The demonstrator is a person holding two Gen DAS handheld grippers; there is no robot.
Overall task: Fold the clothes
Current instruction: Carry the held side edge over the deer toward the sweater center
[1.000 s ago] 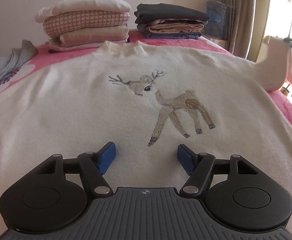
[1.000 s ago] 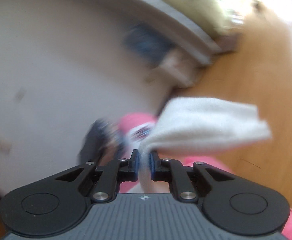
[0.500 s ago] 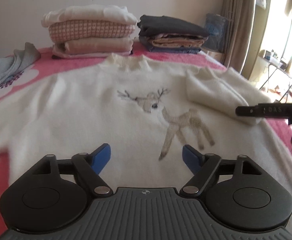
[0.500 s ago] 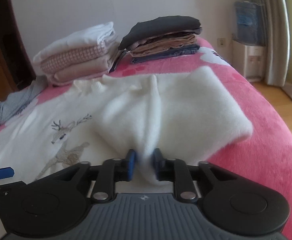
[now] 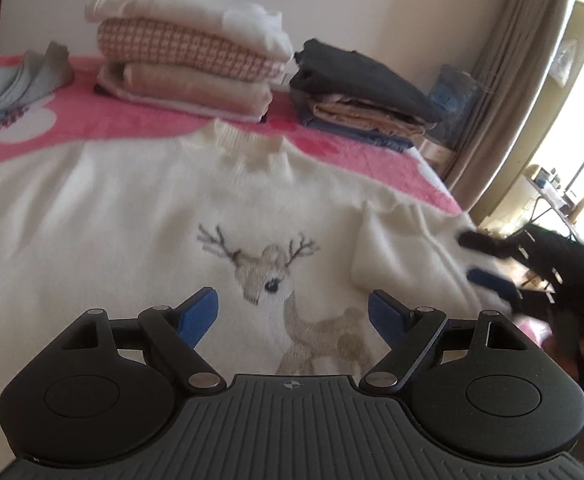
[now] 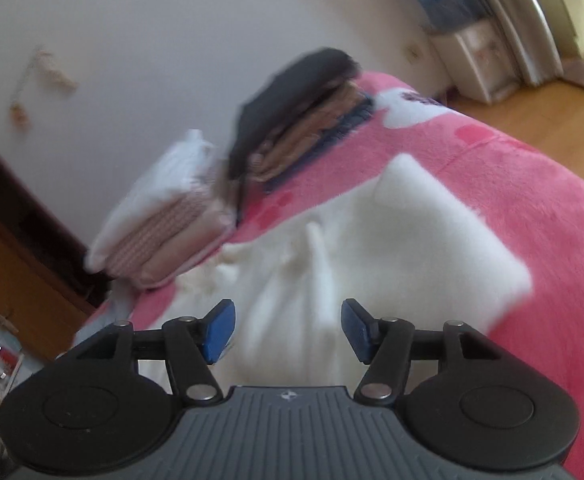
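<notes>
Both sets of jaws stand wide apart and hold nothing. The left gripper (image 5: 292, 314) hovers low over the chest of a cream sweater (image 5: 103, 220), its blue pads (image 5: 197, 314) framing an embroidered deer (image 5: 292, 300) with antlers. The right gripper (image 6: 287, 330) hangs just above the sweater's right sleeve (image 6: 444, 232), which lies folded inward across the body; its pads touch no cloth. In the left wrist view the same gripper (image 5: 488, 260) appears blurred at the sweater's right edge, just past the folded sleeve (image 5: 396, 256), its jaws apart.

The sweater lies face up and spread flat on a bed (image 5: 131, 120) covered by a pink blanket (image 6: 552, 216) with white patches, the ribbed collar (image 5: 247, 148) pointing toward the wall. Beyond the collar sit two stacks of folded clothes: a pale stack (image 5: 187, 64) of white, checked pink and beige pieces, and beside it a dark stack (image 5: 364, 96) topped by a black garment over tan and blue layers. A grey-blue garment (image 5: 15, 84) lies unfolded at the far left of the bed. A beige curtain (image 5: 504, 76) hangs at the right, beside a bright window, and wood floor (image 6: 552, 120) shows past the bed's edge.
</notes>
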